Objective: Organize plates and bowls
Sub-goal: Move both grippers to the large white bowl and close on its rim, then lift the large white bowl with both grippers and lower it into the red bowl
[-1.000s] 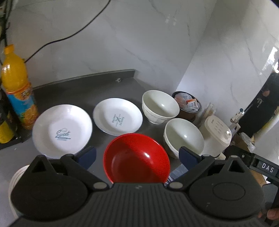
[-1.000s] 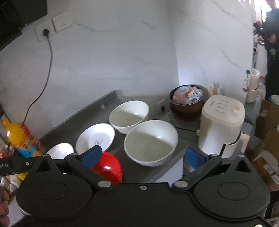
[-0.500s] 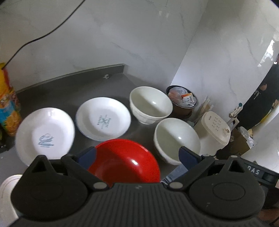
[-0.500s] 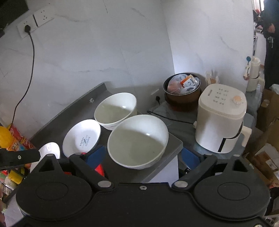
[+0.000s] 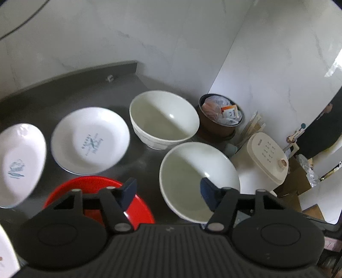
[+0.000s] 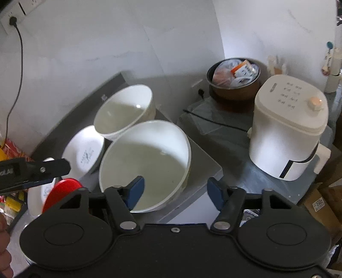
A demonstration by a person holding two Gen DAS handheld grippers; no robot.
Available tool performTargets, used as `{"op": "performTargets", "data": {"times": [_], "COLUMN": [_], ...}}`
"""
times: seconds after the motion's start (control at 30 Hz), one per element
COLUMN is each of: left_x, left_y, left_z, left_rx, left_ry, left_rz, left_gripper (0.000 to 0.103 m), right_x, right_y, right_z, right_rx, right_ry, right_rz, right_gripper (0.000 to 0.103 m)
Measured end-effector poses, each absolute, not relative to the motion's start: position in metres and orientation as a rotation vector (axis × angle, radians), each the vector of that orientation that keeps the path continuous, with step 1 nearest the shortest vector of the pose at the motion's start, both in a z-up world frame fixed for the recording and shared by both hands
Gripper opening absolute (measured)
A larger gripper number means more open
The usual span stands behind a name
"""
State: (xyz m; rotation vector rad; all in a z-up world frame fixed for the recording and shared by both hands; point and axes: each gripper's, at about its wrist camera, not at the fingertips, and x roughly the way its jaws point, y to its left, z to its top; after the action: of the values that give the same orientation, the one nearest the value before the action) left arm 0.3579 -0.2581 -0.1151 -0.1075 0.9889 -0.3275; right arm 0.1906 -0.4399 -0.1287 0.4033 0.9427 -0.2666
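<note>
Above the near white bowl (image 6: 145, 162) both grippers' jaws stand apart; red bowl (image 5: 94, 192) beside it.

A white countertop appliance (image 6: 288, 126) with a round orange knob stood at the right of the frame, a brown pot (image 6: 235, 82) stuffed with plastic packets just behind it. A black cord (image 6: 15, 70) ran down the marble wall (image 6: 106, 42) from a socket (image 6: 12, 20) at upper left. Cardboard boxes (image 6: 320, 205) sat at lower right, beyond the grey desk (image 5: 64, 89).
</note>
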Motion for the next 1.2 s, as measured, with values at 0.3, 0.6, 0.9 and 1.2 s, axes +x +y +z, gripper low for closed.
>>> {"op": "performTargets", "data": {"times": [0.3, 0.6, 0.9, 1.2], "left_x": [0.386, 0.403, 0.402, 0.381], "left_y": [-0.278, -0.289, -0.285, -0.269], "left_z": [-0.158, -0.183, -0.175, -0.122], "left_rx": [-0.123, -0.116, -0.138, -0.218], "left_ry": [1.082, 1.144, 1.149, 1.060], "left_rz": [-0.259, -0.234, -0.218, -0.229], "left_gripper": [0.040, 0.021, 0.007, 0.007], "right_x": [0.215, 0.229, 0.227, 0.218], "right_y": [-0.454, -0.464, -0.459, -0.448], "right_z": [-0.156, -0.175, -0.159, -0.110], "right_rx": [0.410, 0.426, 0.391, 0.378], "right_ry": [1.012, 1.068, 1.034, 0.956], "right_rz": [-0.228, -0.220, -0.199, -0.164], "right_gripper": [0.038, 0.024, 0.019, 0.020]}}
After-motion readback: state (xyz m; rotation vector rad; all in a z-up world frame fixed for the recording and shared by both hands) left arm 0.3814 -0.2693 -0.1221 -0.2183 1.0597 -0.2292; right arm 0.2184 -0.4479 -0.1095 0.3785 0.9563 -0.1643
